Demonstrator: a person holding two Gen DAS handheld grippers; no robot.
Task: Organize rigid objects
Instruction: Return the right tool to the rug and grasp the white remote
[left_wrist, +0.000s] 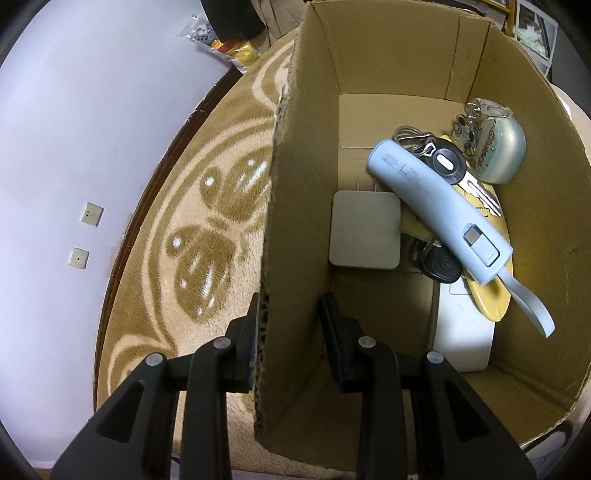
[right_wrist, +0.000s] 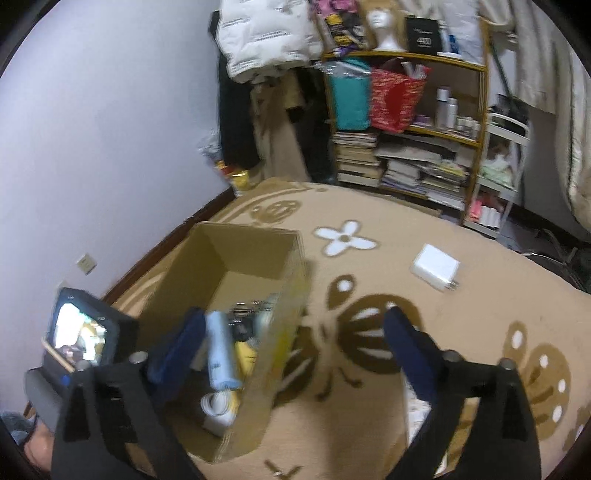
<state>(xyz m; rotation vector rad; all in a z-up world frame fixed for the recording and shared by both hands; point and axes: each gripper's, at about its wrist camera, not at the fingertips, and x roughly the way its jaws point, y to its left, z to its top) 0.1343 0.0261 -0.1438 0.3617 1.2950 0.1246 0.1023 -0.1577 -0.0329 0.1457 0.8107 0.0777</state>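
Cardboard is pinched between the fingers of the left gripper (left_wrist: 290, 314): the near wall of the cardboard box (left_wrist: 291, 206) is clamped, one finger outside, one inside. Inside the box a pale blue power bank (left_wrist: 436, 206) is laid across a black-headed key (left_wrist: 448, 164), beside a grey square adapter (left_wrist: 365, 230). The right gripper (right_wrist: 295, 332) is held wide apart and empty above the patterned carpet (right_wrist: 461, 332). A white charger (right_wrist: 436, 266) is seen lying on the carpet, well apart from the box.
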